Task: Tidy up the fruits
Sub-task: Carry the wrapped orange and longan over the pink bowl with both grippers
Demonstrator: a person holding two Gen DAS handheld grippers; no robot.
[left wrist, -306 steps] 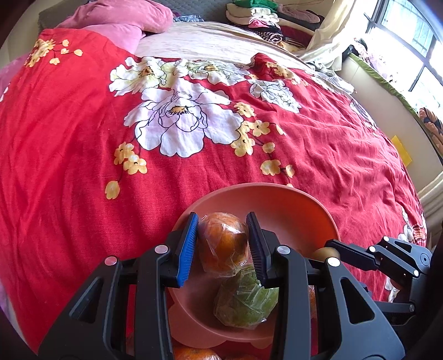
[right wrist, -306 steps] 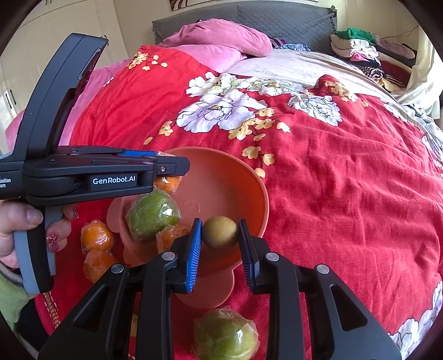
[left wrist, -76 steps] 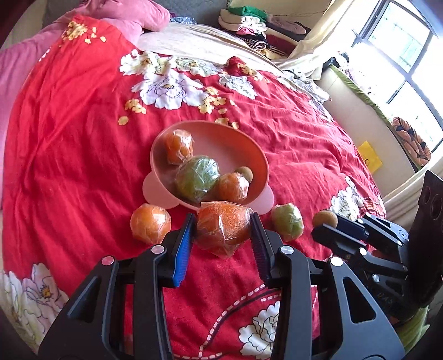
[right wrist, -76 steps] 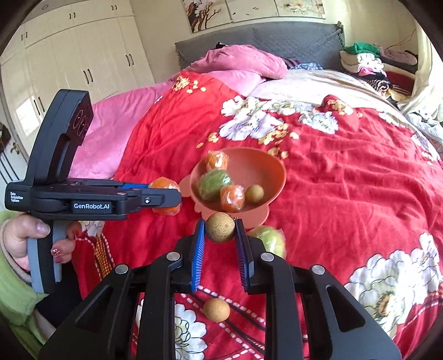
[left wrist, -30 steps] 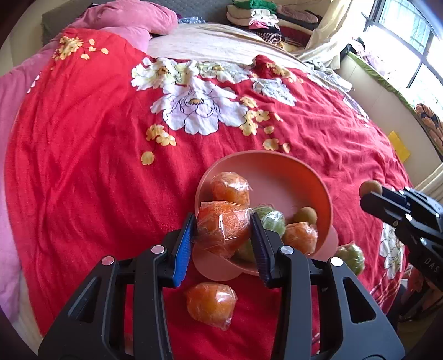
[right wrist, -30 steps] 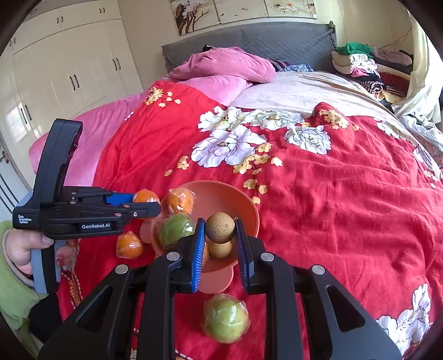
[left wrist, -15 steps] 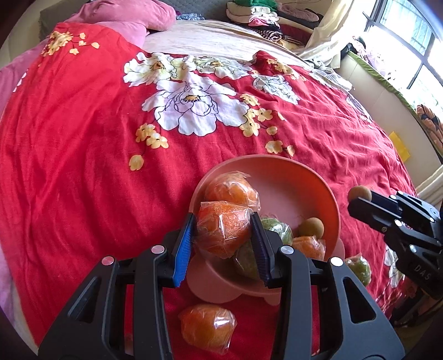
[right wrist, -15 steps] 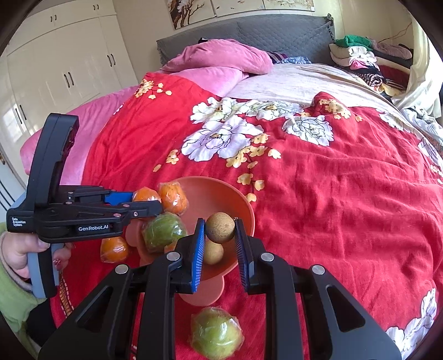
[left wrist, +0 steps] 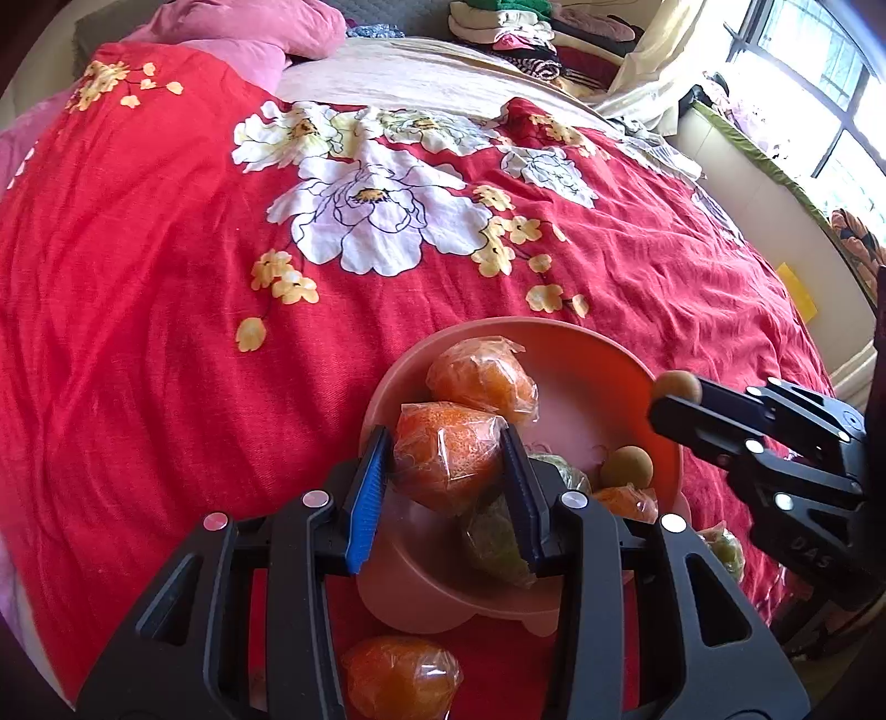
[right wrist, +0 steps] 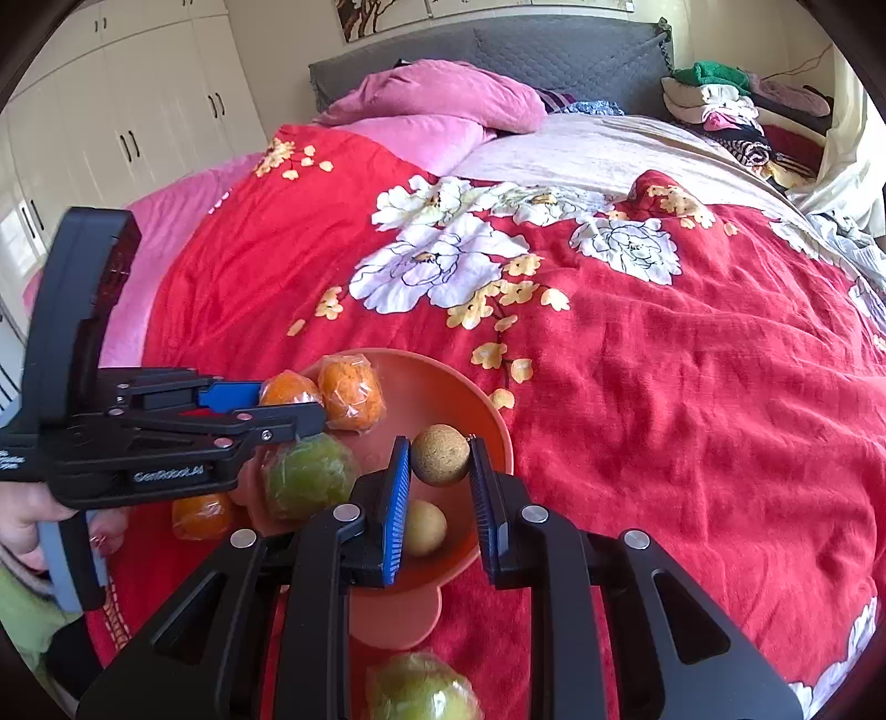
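Red bedding printed with white and yellow flowers covers the bed, with pink pillows against a grey headboard and white wardrobes off to one side. On the spread sits an orange-pink bowl, tipped a little toward the cameras. The left gripper pinches a plastic-wrapped orange just above the bowl's near rim, right beside a second wrapped orange already inside. The right gripper clamps a small brown round fruit over the bowl's right side, above another brown fruit lying within. A wrapped green fruit also rests in the bowl. Outside it, on the bedding, lie a wrapped orange near the left gripper and a wrapped green fruit below the right one.
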